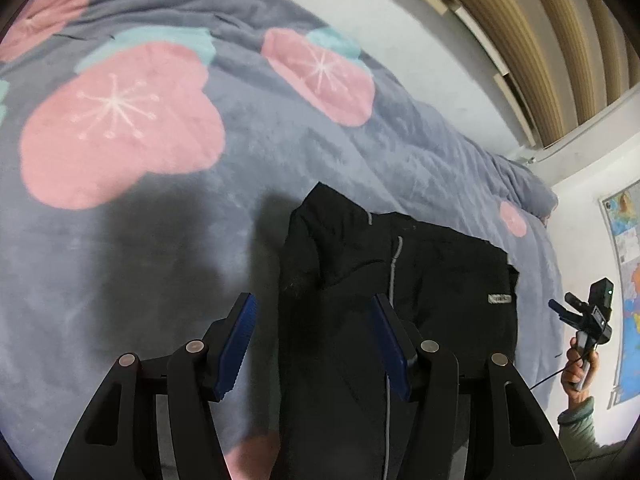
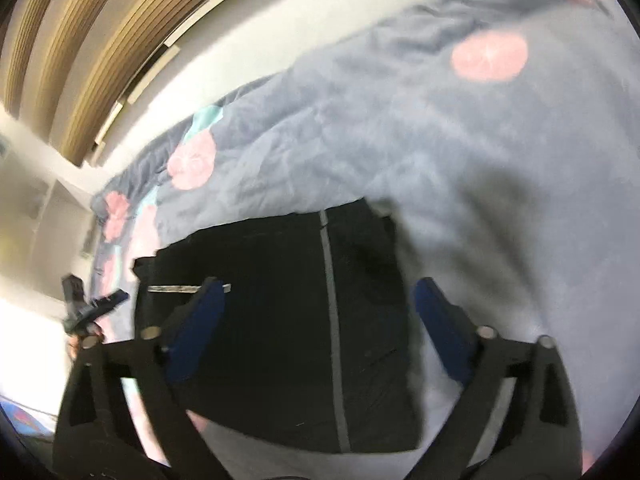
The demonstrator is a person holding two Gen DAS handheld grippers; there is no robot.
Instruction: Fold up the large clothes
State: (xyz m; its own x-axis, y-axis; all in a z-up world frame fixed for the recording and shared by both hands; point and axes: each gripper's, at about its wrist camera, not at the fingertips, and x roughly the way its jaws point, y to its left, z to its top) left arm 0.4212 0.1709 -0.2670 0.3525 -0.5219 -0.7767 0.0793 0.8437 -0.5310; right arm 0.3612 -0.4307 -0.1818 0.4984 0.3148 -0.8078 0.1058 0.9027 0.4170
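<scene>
Black jacket lies folded on the grey flowered blanket, lower centre. Left gripper and right gripper hover above, jaws spread, nothing held.

A black hooded jacket of matte, slightly padded fabric lies folded into a compact, roughly rectangular bundle on a grey fleece bed cover printed with pink flowers. A grey zipper line runs straight down its top face, from the far edge to the near one. The hood bunches up at one end. A small pale label sits near the other side edge.
</scene>
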